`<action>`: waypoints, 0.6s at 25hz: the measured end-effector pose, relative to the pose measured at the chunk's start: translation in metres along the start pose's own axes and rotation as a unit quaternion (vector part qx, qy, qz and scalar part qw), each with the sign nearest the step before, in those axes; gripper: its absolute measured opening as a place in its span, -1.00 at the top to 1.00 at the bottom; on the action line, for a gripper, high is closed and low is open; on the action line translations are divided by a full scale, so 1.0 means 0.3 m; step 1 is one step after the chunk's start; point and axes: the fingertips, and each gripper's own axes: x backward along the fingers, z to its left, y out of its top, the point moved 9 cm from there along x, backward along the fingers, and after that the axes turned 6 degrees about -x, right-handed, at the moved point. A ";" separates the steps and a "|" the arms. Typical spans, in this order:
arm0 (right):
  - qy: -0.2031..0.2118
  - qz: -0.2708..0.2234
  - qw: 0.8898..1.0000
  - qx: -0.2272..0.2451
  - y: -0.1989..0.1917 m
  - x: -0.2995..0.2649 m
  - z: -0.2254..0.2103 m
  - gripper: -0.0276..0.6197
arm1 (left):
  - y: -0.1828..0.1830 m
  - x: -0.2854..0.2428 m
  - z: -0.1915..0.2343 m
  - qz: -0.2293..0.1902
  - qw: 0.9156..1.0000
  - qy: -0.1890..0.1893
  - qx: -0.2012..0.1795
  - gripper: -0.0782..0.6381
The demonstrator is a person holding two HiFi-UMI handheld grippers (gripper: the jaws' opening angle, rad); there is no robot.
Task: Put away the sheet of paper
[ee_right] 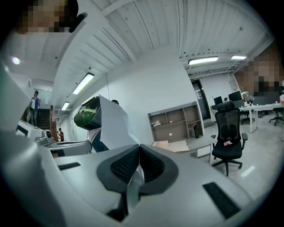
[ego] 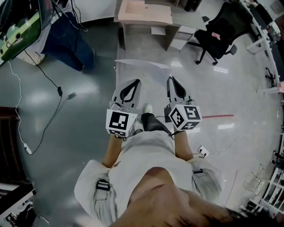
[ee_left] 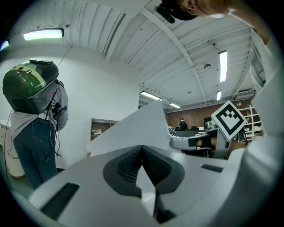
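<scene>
Out front of the person, over the grey floor (ego: 80, 115), the sheet of paper (ego: 143, 64) is nearly lost in the head view. Only a thin pale sliver with a bright far edge shows; the rest blends into floor glare, so its near edge and outline can't be traced there. Left gripper (ego: 136, 81) and right gripper (ego: 171, 79) sit side by side, near each other, both pointing away from the person. The hands are covered by the marker cubes; only forearms show behind them. Left gripper view: jaws fully together, pads clamped on the sheet's near edge, a white wedge of paper visible in the gap below the pads. Beyond the tips the sheet fans out and rises to a corner, blocking much of the room behind. Right gripper view: same story, jaws tight on the sheet, a paper strip showing between the pads, and the sheet running up and off to the left. The sheet's long axis runs crosswise, from one gripper to the other, with the far edge facing the worktop (ego: 144, 13) ahead. Whether it lies flat or bows upward I can't tell. It hangs clear of worktop and floor, carried by the two pairs of jaws alone. Office chair (ego: 217, 33) stands well off to the right.
</scene>
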 end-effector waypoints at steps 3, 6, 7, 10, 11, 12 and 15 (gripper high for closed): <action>0.004 0.000 1.000 -0.004 0.010 -0.052 -0.033 0.86 | -0.010 -0.048 0.025 0.008 1.000 0.007 -0.002 0.74; 0.009 0.001 1.000 -0.007 0.027 -0.115 -0.070 0.86 | -0.012 -0.103 0.056 0.017 1.000 0.014 -0.005 0.74; 0.011 0.001 1.000 -0.008 0.038 -0.138 -0.081 0.86 | -0.007 -0.124 0.067 0.018 1.000 0.016 -0.007 0.74; 0.016 -0.003 1.000 -0.010 0.070 -0.201 -0.117 0.86 | 0.004 -0.187 0.095 0.020 1.000 0.019 -0.011 0.74; 0.017 -0.003 1.000 -0.011 0.078 -0.219 -0.132 0.86 | 0.007 -0.208 0.101 0.022 0.999 0.020 -0.013 0.74; 0.019 -0.003 1.000 -0.012 0.086 -0.236 -0.149 0.86 | 0.009 -0.228 0.105 0.024 0.999 0.021 -0.014 0.74; 0.023 -0.005 1.000 -0.017 0.106 -0.278 -0.201 0.86 | 0.017 -0.290 0.109 0.026 0.999 0.024 -0.018 0.74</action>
